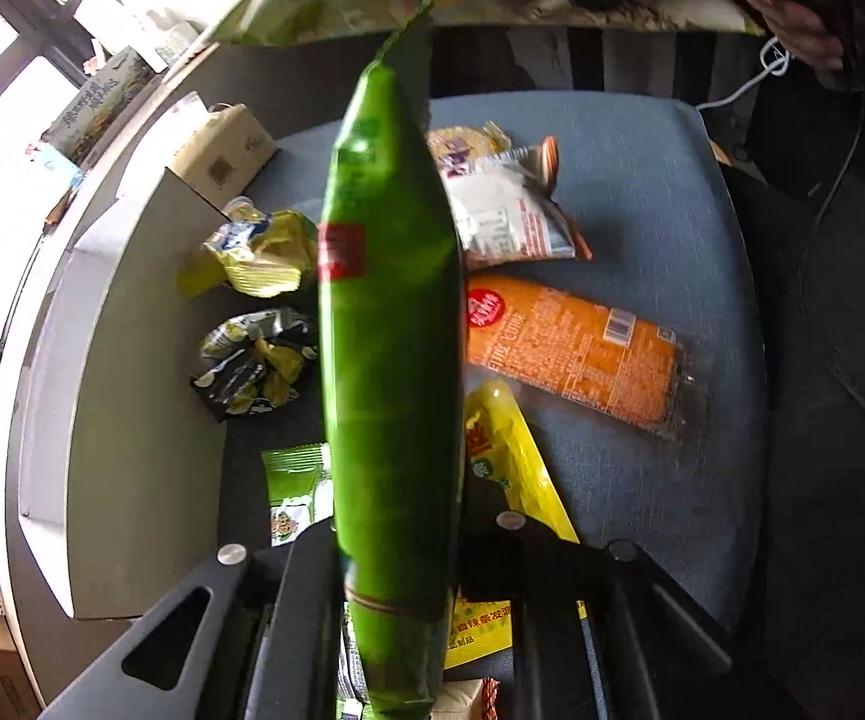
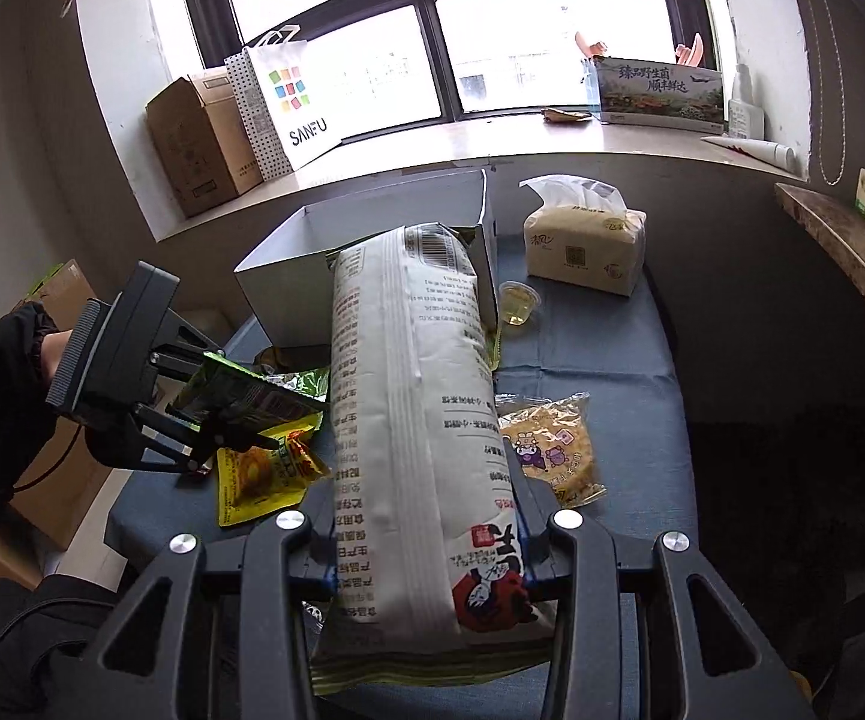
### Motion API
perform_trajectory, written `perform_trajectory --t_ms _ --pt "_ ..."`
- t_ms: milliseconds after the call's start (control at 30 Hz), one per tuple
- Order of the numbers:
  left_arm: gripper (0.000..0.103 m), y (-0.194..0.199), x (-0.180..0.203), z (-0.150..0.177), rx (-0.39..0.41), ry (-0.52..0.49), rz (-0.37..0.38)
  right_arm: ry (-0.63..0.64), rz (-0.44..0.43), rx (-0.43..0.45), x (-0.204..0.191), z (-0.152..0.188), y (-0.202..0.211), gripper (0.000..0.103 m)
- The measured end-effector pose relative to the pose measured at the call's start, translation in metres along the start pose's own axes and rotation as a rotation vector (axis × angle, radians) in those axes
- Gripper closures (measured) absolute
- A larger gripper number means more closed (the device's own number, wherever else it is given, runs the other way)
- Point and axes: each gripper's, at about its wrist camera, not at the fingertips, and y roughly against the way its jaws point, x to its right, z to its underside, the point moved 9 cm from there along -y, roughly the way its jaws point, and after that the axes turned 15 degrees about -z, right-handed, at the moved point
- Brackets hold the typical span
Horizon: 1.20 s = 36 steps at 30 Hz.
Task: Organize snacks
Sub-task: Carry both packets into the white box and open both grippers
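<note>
L gripper (image 2: 216, 414) is clenched on the green packet (image 1: 390, 330), long axis running straight out from the fingers. White box (image 2: 312, 252) sits just past it, open top facing up. R gripper (image 2: 432, 540) grips the big white bag (image 2: 414, 420), lengthwise, far end already at the box rim. Room's tight w/ both arriving; loose snacks lie on the blue cushion (image 2: 612, 372) beneath, tissue pack (image 2: 582, 246) on the right.
</note>
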Motion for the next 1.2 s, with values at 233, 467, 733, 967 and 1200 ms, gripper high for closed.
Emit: perform_trajectory --t_ms 233,467,733,967,1200 --pt "0.089 0.048 -0.056 -0.016 0.108 0.435 -0.13 -0.001 -0.014 0.017 -0.008 -0.004 -0.008 0.059" --pt "0.089 0.072 -0.113 -0.005 0.136 0.871 -0.214 -0.037 -0.048 0.072 -0.016 -0.028 -0.02 0.059" --pt "0.089 0.039 -0.207 0.015 0.073 1.093 -0.281 -0.041 -0.03 0.127 -0.014 -0.118 -0.066 0.059" --pt "0.089 -0.025 -0.272 0.024 -0.054 1.141 -0.266 -0.057 0.045 0.094 0.015 -0.207 -0.143 0.059" --pt "0.02 -0.064 -0.293 0.036 -0.176 1.158 -0.32 -0.109 0.049 0.019 0.042 -0.233 -0.198 0.007"
